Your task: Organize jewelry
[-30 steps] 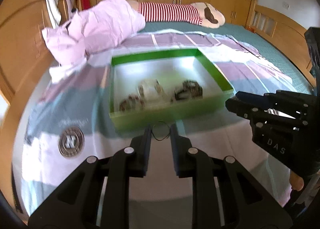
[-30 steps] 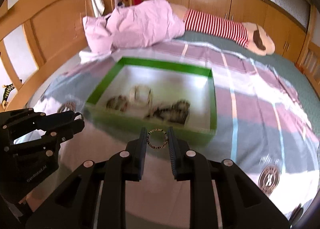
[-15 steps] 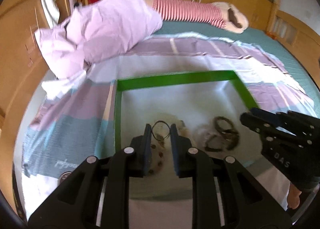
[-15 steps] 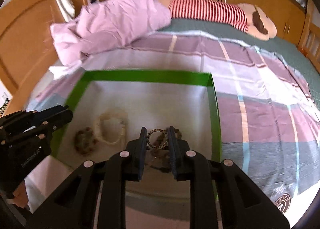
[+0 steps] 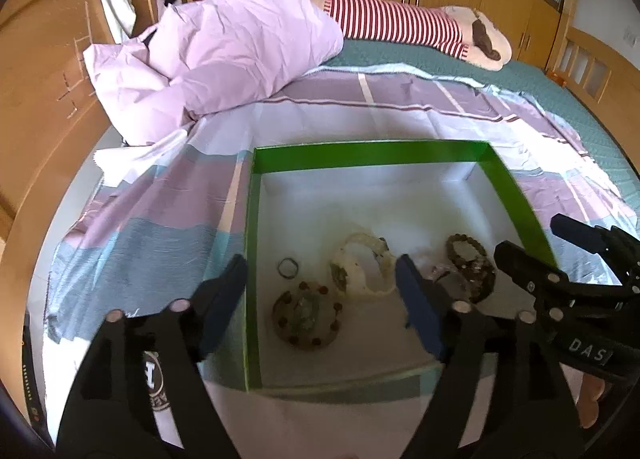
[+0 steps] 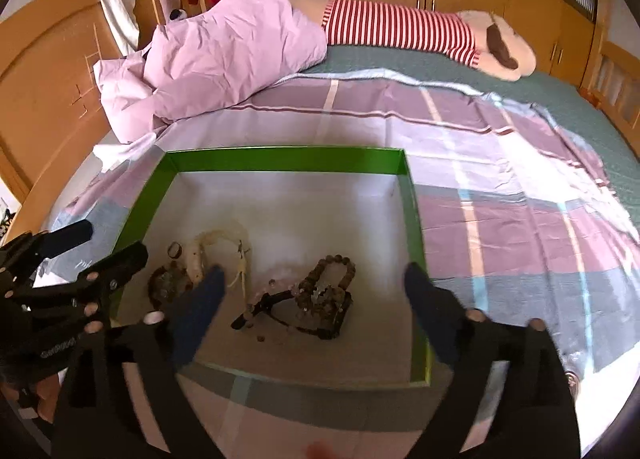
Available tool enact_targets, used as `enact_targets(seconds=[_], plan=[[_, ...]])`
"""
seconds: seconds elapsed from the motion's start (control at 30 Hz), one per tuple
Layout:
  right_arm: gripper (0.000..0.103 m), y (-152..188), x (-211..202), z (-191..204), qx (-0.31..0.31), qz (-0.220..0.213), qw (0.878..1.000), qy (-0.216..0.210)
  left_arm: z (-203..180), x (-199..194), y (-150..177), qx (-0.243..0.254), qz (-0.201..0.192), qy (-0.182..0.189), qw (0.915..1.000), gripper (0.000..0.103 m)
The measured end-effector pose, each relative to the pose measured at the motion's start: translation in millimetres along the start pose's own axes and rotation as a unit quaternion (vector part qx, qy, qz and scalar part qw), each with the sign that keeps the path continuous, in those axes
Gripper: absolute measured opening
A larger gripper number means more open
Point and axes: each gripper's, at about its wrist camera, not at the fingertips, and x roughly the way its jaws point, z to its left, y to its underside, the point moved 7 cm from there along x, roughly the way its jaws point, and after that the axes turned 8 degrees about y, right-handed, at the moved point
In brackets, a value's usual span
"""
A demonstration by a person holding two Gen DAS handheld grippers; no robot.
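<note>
1. The left gripper (image 5: 320,283) hangs over the near left corner of the green box (image 5: 360,153). Its jaws are spreading wide, with nothing pressed between them.
2. Between the left jaws, on the white floor of the box, lie a thin dark ring (image 5: 288,267), a round beaded bracelet (image 5: 306,319) just nearer than it, and a pale bracelet (image 5: 362,267) close to the right jaw.
3. The left jaw sits outside the box's left wall, over the bed sheet (image 5: 152,235); the right jaw sits inside the box.
4. The right gripper (image 6: 312,291) hangs over the near right part of the same box (image 6: 280,159). Its jaws are also spreading, far apart and free of any piece.
5. Between the right jaws lie a dark bead bracelet (image 6: 334,271) and a tangle of black pieces (image 6: 296,307) touching it, all resting on the box floor.
6. Beside the right gripper's left jaw lie the pale bracelet (image 6: 208,247) and, beyond it, the thin ring (image 6: 175,249).
7. Each gripper shows at the edge of the other's view, just beside the box.
8. Well beyond both jaws, a pink duvet (image 5: 224,55) and a striped plush toy (image 5: 400,27) lie on the bed.
</note>
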Motion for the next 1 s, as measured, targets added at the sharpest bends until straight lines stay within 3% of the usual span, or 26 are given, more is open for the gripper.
enact_targets(seconds=[0.23,0.37,1.0], plan=[[0.096,8,-29,-10,0.022,-0.003,1.000,0.013,-2,-28,15,-0.032,0.002,0.012,0.9994,0.089],[0.096,10,-37,-15,0.025,-0.002,1.000,0.016,-8,-35,16,-0.024,0.004,0.014,0.9996,0.092],[0.096,17,-43,-18,0.030,0.004,0.999,0.023,-11,-43,24,-0.023,0.010,0.019,0.9995,0.094]])
